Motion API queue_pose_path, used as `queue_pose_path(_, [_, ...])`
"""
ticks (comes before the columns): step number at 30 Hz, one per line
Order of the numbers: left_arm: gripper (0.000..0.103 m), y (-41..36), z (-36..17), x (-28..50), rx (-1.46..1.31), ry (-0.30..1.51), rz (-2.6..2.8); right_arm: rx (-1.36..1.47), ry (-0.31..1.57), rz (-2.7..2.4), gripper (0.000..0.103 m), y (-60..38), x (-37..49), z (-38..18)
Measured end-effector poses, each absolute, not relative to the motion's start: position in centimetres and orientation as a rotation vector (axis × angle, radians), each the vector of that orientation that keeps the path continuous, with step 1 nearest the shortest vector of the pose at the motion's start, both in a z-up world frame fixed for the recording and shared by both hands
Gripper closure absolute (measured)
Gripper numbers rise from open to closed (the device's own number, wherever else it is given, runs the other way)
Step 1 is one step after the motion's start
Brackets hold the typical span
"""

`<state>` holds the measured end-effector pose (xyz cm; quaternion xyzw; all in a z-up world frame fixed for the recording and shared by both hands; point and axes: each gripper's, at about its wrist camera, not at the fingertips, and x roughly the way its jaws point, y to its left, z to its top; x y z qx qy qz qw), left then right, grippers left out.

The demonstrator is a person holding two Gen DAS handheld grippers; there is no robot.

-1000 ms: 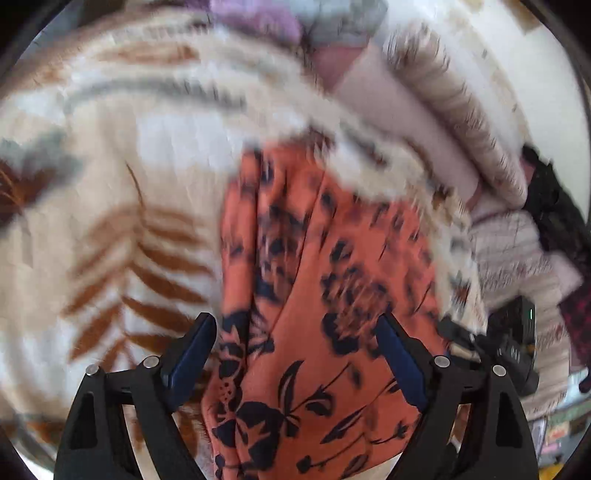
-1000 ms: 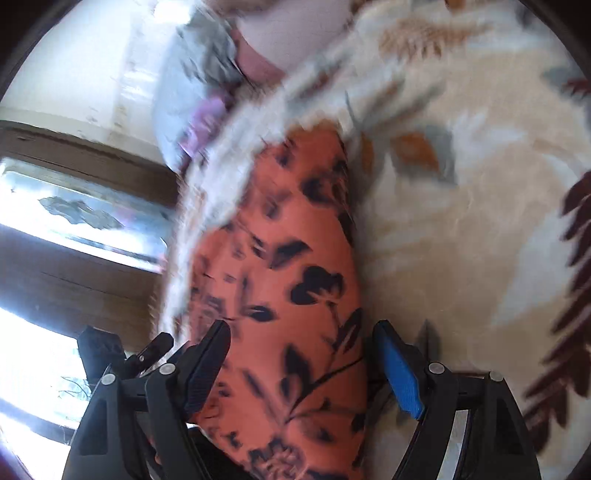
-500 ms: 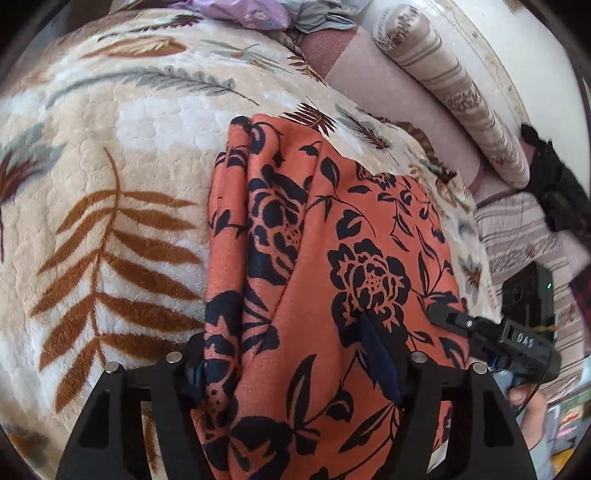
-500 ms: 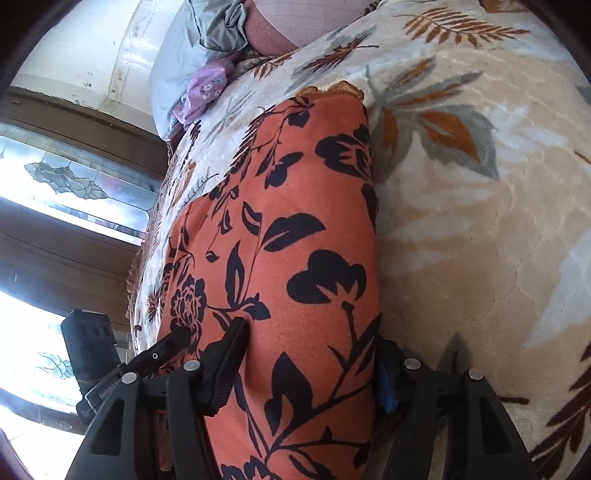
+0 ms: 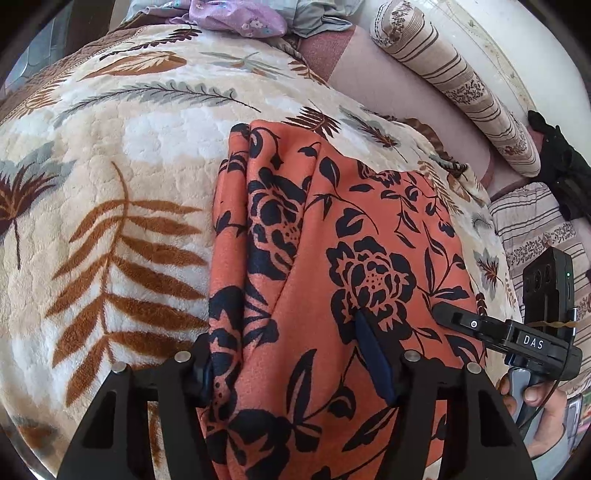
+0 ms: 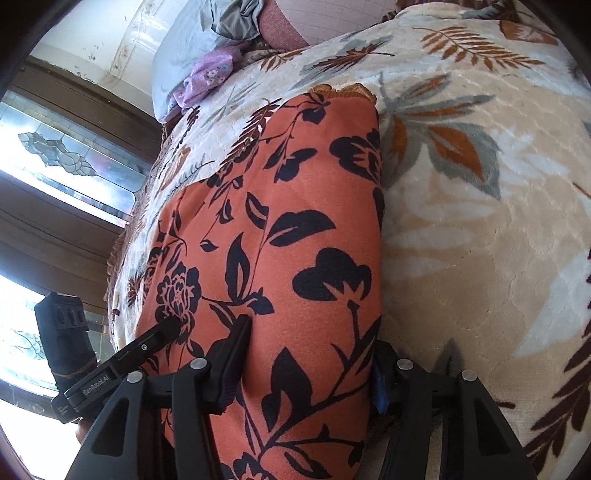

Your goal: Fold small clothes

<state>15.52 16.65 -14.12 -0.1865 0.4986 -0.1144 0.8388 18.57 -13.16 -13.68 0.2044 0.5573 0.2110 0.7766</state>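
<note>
On the leaf-print blanket point(image 5: 110, 177) lies one orange floral garment point(image 5: 332, 240), near its edge. Two grippers, left gripper point(image 5: 299, 363) and right gripper point(image 6: 306, 363), jaws just closing, each pinching a fabric fold.

Orange floral garment point(image 6: 295, 258) between right gripper point(image 6: 306, 354) fingers

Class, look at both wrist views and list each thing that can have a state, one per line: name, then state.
orange floral garment: lying lengthwise on the blanket, folded into a narrow strip.
left gripper: jaws have just been closing, pads pressing the garment's near end.
right gripper: jaws have just been closing, pads pressing the garment's near end.
leaf-print blanket: spread flat under the garment.
purple cloth: crumpled at the far edge.
</note>
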Motion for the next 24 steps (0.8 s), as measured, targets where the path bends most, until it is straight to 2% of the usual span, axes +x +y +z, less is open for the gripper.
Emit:
queue_pose_path(17, [0.045, 17.2, -14.0, 14.7, -0.397, 1.026, -0.259, 0.398, 1.207, 0.417, 0.046, -11.7, 18.5, -13.4])
queue_pose_path(20, [0.051, 17.2, -13.9, 14.6, -0.401, 1.023, -0.265, 0.376, 1.202, 0.411, 0.047, -11.4, 18.5, -13.1])
queue_pose_path(24, [0.065, 17.8, -13.6, 14.4, -0.432, 1.025, -0.271, 0.335, 1.181, 0.414, 0.051, -10.7, 18.0, -12.1])
